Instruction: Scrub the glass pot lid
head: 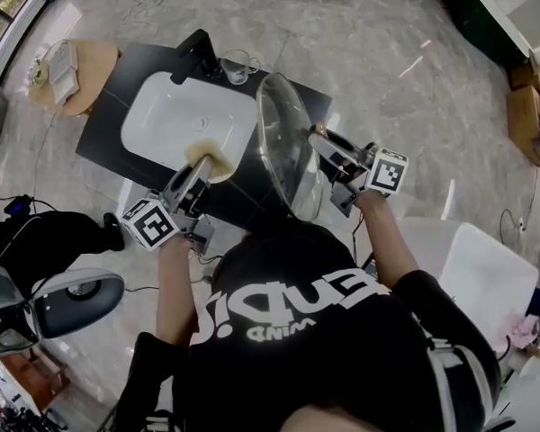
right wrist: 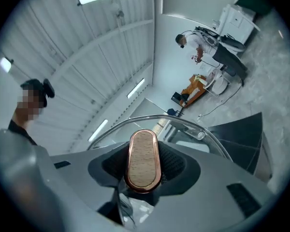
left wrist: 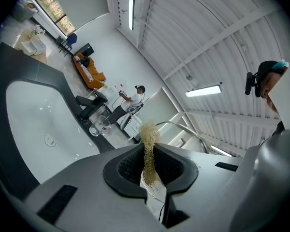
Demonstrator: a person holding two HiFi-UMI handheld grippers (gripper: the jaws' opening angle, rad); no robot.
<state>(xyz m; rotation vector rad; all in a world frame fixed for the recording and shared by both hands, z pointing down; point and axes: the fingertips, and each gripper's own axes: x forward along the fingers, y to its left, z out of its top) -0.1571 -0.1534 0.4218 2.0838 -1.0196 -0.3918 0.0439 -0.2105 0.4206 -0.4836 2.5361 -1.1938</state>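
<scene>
Left gripper (head: 198,168): jaws pressed together on a tan fibrous scrub pad (left wrist: 148,140); a tuft of the pad stands out past the tips.
Right gripper (head: 323,143): jaws pinching the lid's handle (right wrist: 144,161), an oval knob with a copper-coloured rim and a pale woodgrain face.
Scrub pad, place: over the near rim of the sink basin (head: 162,120), left of the lid, a gap between them in the head view.
Glass pot lid (head: 283,142): clear, domed, thin metal rim; held on edge, close to upright, handle side facing the right gripper.
Lid, place: above the near right part of the black counter (head: 103,131), just right of the basin.
Basin: white, rounded rectangle, drain at centre.
Far edge of counter: black faucet (head: 196,52); a clear glass mug (head: 237,66) just right of it.
</scene>
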